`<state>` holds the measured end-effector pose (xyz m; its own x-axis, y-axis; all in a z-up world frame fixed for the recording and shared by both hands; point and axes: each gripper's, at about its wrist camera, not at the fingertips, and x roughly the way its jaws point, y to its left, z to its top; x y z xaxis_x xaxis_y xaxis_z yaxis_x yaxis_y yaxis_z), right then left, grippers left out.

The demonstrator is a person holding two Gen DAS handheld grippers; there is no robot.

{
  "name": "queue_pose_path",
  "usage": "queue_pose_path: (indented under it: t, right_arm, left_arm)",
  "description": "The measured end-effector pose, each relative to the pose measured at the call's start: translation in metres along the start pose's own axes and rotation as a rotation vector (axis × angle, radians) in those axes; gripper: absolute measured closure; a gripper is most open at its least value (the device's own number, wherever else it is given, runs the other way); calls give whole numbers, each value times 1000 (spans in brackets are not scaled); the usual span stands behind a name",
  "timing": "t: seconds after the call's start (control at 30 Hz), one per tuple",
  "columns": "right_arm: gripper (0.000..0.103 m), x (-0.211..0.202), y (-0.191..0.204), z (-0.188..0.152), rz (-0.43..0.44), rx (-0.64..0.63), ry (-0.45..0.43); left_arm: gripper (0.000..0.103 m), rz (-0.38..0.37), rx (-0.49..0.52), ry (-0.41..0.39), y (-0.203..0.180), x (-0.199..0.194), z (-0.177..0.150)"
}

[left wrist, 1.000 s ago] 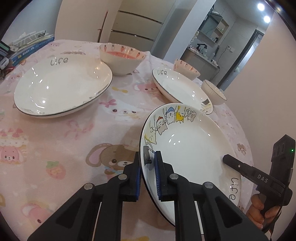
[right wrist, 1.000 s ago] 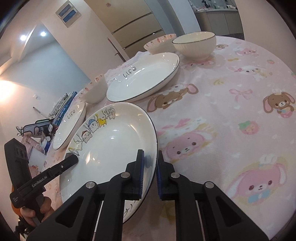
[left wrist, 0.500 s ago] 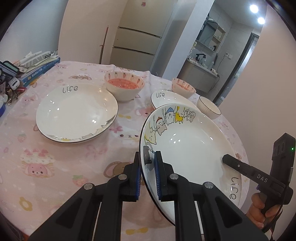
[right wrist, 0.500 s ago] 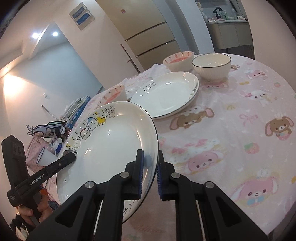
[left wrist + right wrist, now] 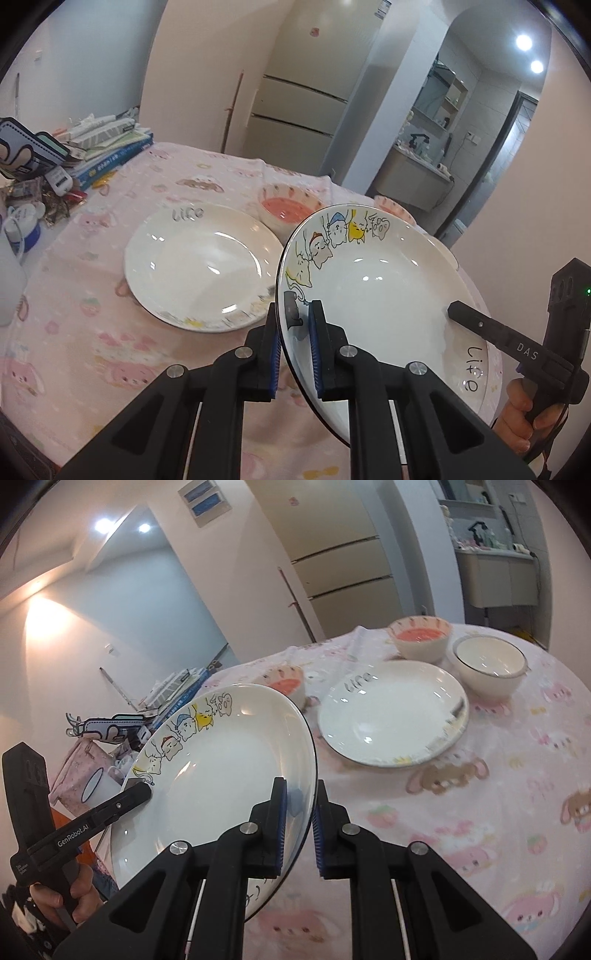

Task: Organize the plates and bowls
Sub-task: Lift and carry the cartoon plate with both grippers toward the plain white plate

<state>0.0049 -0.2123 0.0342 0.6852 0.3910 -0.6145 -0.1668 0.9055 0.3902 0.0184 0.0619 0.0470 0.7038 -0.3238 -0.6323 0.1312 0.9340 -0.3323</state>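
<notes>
A white cartoon-cat plate [image 5: 380,295] [image 5: 221,775] hangs above the table, held by both grippers. My left gripper [image 5: 295,317] is shut on its left rim. On the opposite rim my right gripper [image 5: 298,797] is shut, seen from the left wrist as a black finger [image 5: 480,325] over the plate. A second white "Life" plate [image 5: 199,266] lies on the pink cloth to the left. A third white plate [image 5: 391,712] lies further right. Two pink-lined bowls [image 5: 288,210] [image 5: 421,638] and a white bowl [image 5: 487,664] stand near the table's far edge.
The round table wears a pink cartoon tablecloth [image 5: 480,794]. Books and clutter [image 5: 96,155] are piled at its far left, with a white cup [image 5: 22,229] beside them. A hand [image 5: 524,406] grips the right tool. A fridge and a doorway stand behind.
Both grippers have lifted the cartoon plate up off the table and drawn it back. The other plates and bowls now look smaller and lower in both views.
</notes>
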Motion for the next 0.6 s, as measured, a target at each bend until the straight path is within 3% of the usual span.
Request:
queue_pose_path:
  t: [0.23, 0.6]
  right_arm:
    - [91, 38, 41, 30, 38, -50, 8]
    - [91, 97, 78, 46, 80, -91, 57]
  left_arm:
    - [88, 50, -35, -37, 38, -7, 25]
    - [88, 109, -91, -47, 99, 6, 49]
